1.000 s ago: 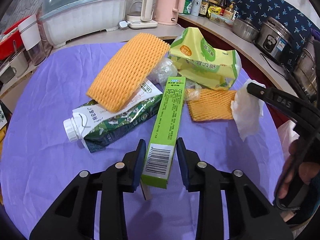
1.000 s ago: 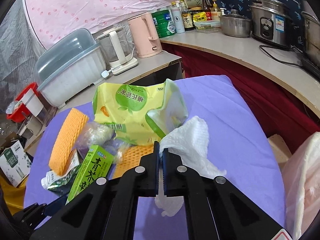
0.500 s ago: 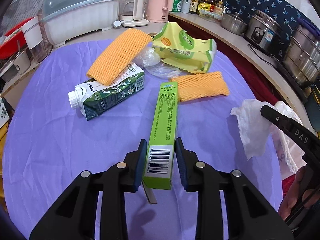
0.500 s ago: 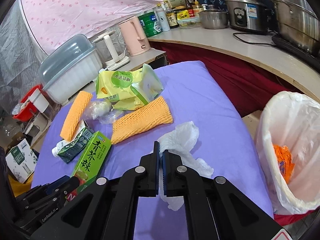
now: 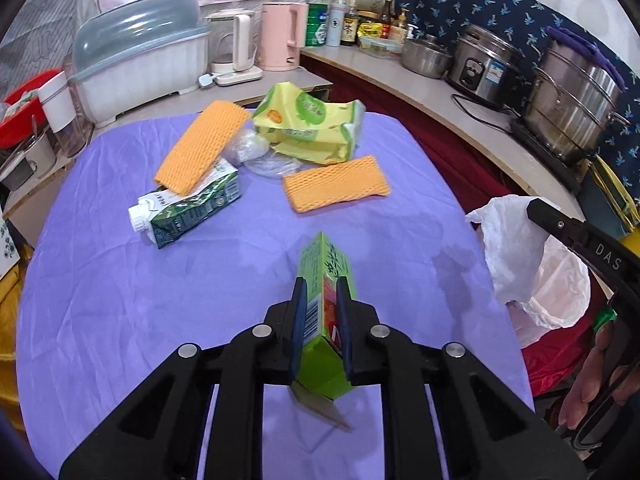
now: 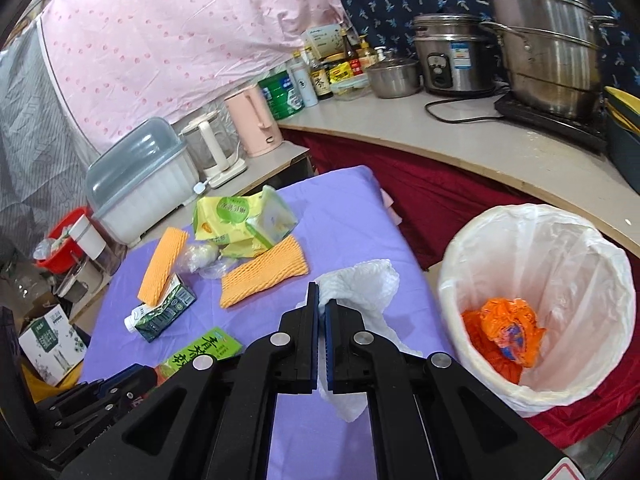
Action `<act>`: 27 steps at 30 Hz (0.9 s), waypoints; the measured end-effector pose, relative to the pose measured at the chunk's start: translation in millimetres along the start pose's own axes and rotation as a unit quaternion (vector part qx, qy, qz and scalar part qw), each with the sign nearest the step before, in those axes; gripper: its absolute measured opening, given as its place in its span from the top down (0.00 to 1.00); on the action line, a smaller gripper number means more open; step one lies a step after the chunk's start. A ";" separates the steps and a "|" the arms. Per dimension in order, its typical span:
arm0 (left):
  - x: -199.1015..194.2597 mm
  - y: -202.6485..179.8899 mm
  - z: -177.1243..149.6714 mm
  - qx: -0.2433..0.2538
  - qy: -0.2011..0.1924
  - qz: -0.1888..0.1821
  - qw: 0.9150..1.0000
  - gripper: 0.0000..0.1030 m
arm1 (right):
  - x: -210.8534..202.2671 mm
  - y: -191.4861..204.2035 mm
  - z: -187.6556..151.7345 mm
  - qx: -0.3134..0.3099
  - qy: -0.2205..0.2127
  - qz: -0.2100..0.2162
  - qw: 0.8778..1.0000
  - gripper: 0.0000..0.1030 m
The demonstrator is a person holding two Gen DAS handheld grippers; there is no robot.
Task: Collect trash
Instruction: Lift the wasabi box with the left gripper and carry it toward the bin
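My left gripper [image 5: 320, 300] is shut on a long green tea box [image 5: 326, 276] and holds it lifted and tilted above the purple tablecloth [image 5: 120, 288]. The box also shows in the right wrist view [image 6: 204, 350]. My right gripper [image 6: 322, 300] is shut on a crumpled white tissue [image 6: 360, 284], held near the table's right edge, left of a white-lined trash bin [image 6: 536, 300] with orange trash inside. The tissue also shows in the left wrist view [image 5: 516, 236].
On the cloth lie a green milk carton [image 5: 188, 208], two orange foam nets [image 5: 200, 144] [image 5: 336, 188], a yellow-green bag [image 5: 312, 128] and clear plastic wrap [image 5: 256, 152]. A counter with kettles, pots and a dish box curves behind and right.
Both grippers pulled back and right from the pile. The left lifted and turned the green box on edge. The right carried the tissue closer to the bin.
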State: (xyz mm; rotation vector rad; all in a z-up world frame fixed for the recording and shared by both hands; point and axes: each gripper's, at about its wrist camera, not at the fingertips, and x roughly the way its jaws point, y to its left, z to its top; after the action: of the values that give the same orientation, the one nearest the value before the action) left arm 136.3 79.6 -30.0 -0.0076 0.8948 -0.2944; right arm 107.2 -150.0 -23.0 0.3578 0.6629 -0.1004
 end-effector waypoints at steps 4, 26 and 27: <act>-3.7 -20.8 -1.2 0.016 -0.002 -0.003 1.000 0.91 | -14.2 -20.8 -0.7 0.013 -0.007 -0.008 1.000 0.97; -5.5 -49.7 -57.9 0.057 0.042 -0.007 0.997 0.36 | -38.6 -62.9 -20.4 0.041 -0.007 -0.021 0.999 0.97; -2.0 -52.5 -63.1 0.064 0.049 -0.005 0.997 0.36 | -40.5 -63.3 -22.5 0.039 -0.006 -0.022 0.999 0.97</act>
State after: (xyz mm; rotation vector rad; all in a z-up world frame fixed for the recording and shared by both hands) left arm 73.5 37.0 -61.3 0.1221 0.9726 -0.3632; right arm 49.4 -202.0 -33.0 0.4178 0.6562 -0.1712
